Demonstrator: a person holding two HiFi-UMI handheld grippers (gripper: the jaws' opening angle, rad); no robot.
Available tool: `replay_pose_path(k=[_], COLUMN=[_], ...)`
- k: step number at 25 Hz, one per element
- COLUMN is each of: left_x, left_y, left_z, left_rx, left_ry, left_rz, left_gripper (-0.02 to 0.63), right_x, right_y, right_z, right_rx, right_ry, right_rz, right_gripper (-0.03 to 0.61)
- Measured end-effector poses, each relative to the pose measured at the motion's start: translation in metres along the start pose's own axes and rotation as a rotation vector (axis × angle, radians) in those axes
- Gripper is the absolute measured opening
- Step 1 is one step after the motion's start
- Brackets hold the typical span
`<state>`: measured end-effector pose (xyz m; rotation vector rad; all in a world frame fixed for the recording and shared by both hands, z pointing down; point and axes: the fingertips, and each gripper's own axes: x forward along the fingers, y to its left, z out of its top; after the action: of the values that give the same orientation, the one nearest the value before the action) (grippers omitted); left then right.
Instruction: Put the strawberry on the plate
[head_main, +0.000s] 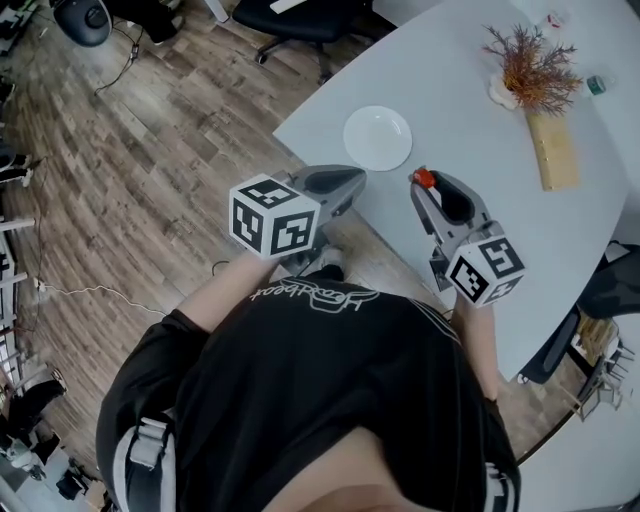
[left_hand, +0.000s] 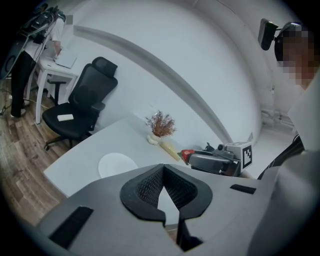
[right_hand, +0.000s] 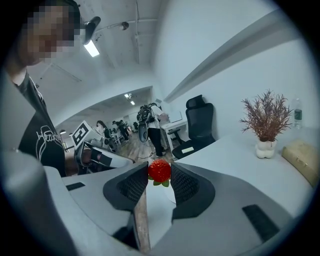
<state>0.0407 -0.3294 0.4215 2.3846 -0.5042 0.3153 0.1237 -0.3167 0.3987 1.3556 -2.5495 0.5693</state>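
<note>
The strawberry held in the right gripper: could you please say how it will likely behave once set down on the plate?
The strawberry looks small and probably light, held by the right gripper at the pad tips alone. Its rounded shape suggests it may roll a little on the smooth plate.

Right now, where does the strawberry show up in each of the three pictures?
Head view: the strawberry is right of centre, at the tip of the right tongs, just right of the white plate.
Left gripper view: the strawberry is right of centre, at the tip of the right tongs.
Right gripper view: the strawberry is in the centre, pinched in the right tongs.
Shared landmark: the dried plant, seen in all three.
</note>
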Motion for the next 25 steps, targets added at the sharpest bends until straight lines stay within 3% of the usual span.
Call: replay_pose_path(k=[15,25], left_x=[0.015,0.030], left_y=[0.041,0.057], left_z=[0.013,0.006], left_rx=[-0.024,-0.032], left_ry=[-0.004,0.024], left_rz=[0.001,0.019], left_gripper=[0.008,0.008], right_x=[0.047,0.080], right_y=[-0.022,-0.053], right_z=[0.006,-0.014], right_rx=[-0.048,-0.030], right_ry=[0.041,0.074], right_rz=[-0.019,-0.044], right_gripper=[0.133,0.133])
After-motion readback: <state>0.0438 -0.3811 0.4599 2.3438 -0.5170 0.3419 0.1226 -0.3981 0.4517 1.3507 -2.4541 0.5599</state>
